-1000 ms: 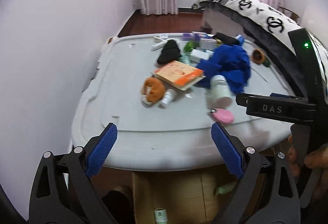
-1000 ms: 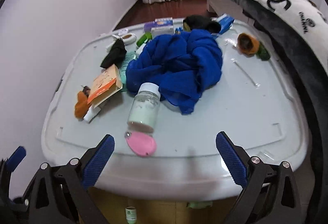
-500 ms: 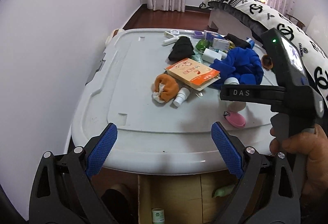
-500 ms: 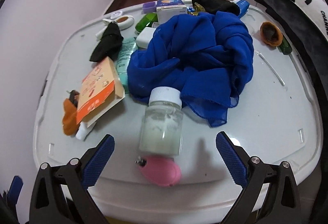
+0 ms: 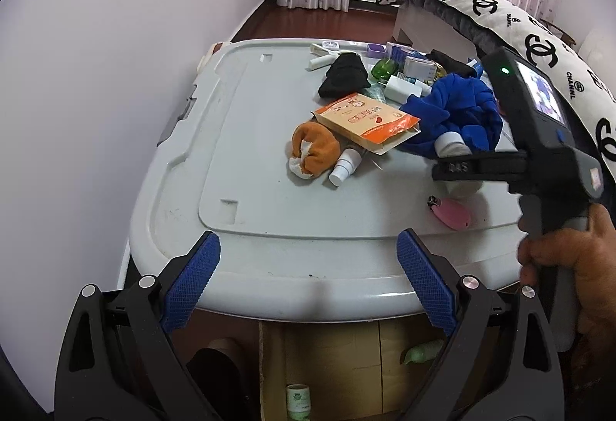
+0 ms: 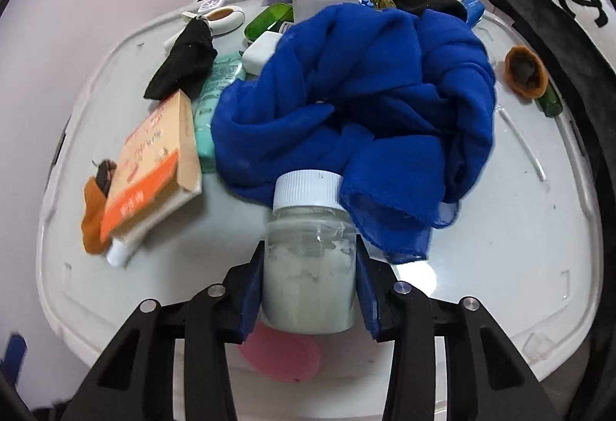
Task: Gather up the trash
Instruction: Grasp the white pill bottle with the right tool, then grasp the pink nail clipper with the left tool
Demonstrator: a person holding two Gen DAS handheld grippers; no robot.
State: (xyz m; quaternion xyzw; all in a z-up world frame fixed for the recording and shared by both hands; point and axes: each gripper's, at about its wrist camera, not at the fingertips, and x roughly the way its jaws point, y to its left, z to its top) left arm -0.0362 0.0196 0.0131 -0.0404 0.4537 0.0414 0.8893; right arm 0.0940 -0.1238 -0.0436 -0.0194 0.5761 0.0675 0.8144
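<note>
A clear jar (image 6: 308,267) with a white cap and white contents lies on the grey bin lid (image 6: 500,267), against a crumpled blue cloth (image 6: 365,113). My right gripper (image 6: 310,255) is closing, and its blue pads touch both sides of the jar. In the left wrist view the jar (image 5: 448,143) is partly hidden behind the right gripper's body. A pink flat object (image 6: 281,355) lies just under the jar's base. My left gripper (image 5: 308,247) hangs open over the lid's near edge with nothing between its fingers.
An orange packet (image 6: 154,166), orange sock (image 5: 315,151), small white bottle (image 5: 344,166), black sock (image 6: 184,62) and several boxes crowd the lid. An open cardboard box (image 5: 327,363) stands below the near edge. A bed (image 5: 519,36) runs along the right, a wall along the left.
The right gripper came down and forward over the jar, and its jaws went from wide open to touching the jar's sides. The left gripper stayed open, shifting only slightly.
</note>
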